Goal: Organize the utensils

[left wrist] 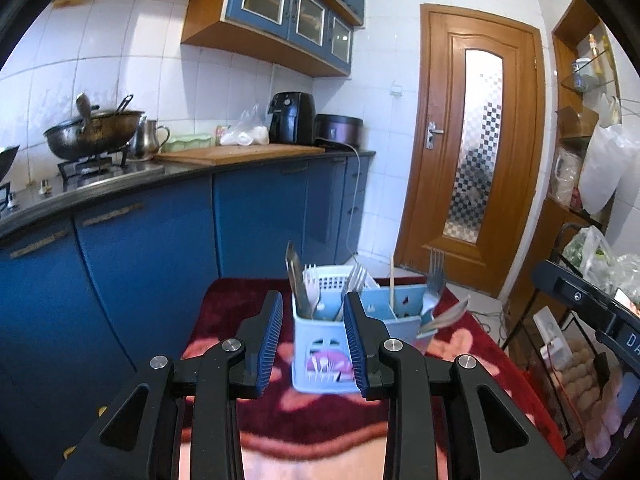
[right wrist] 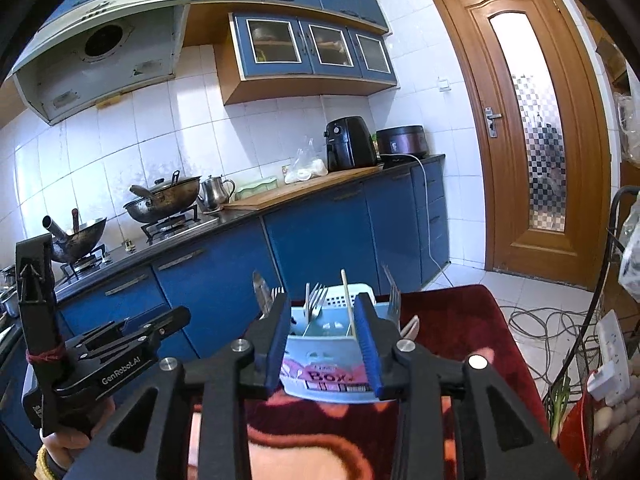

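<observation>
A light blue utensil caddy (left wrist: 320, 356) (right wrist: 324, 376) stands on a dark red blanket (left wrist: 232, 304) (right wrist: 452, 320). It holds a knife (left wrist: 294, 276), a white plastic fork (left wrist: 310, 284), metal forks (left wrist: 357, 276) (right wrist: 316, 300), a chopstick (left wrist: 392, 280) (right wrist: 347, 300) and a spoon (left wrist: 448, 314) leaning out to the right. My left gripper (left wrist: 314, 300) is open just in front of the caddy, with nothing between its pads. My right gripper (right wrist: 323, 300) is open too, facing the caddy's long side. The left gripper (right wrist: 124, 344) also shows at lower left in the right wrist view, held in a hand.
Blue kitchen cabinets (left wrist: 132, 248) with a dark counter run along the left, bearing woks (right wrist: 164, 200), a kettle and an air fryer (right wrist: 350, 142). A wooden door (left wrist: 476, 140) is behind. A wire rack (left wrist: 560, 340) with bags and eggs stands at the right, cables on the floor.
</observation>
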`<state>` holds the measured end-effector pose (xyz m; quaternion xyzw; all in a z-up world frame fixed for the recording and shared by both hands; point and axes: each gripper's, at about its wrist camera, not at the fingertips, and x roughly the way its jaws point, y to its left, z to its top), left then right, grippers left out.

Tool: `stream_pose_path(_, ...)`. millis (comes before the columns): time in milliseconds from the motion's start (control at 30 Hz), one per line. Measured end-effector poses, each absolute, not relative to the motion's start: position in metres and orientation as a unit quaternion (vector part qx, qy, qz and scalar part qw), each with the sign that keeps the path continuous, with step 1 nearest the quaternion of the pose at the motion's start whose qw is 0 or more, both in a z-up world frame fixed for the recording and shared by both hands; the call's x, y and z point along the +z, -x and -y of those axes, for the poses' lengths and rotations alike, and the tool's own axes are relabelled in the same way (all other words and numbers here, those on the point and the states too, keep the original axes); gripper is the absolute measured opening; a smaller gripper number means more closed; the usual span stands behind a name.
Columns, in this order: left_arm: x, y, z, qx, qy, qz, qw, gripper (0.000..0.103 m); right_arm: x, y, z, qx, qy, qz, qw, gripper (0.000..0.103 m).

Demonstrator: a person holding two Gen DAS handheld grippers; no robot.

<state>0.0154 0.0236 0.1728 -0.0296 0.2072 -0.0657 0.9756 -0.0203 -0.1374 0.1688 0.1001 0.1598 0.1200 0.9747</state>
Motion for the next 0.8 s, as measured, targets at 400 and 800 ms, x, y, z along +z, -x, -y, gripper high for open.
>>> stream_pose_path(400, 0.137, 0.007, -0.031, -0.059, 0.028, -0.222, 0.973, 0.053, 0.125, 0.028, 0.13, 0.114, -0.102, -0.194, 0.969, 0.056)
stream_pose_path(800, 0.09, -0.004, -0.028, -0.04, 0.025, -0.252, 0.967, 0.062, 0.074, 0.017, 0.134, 0.087, -0.096, -0.241, 0.962, 0.081)
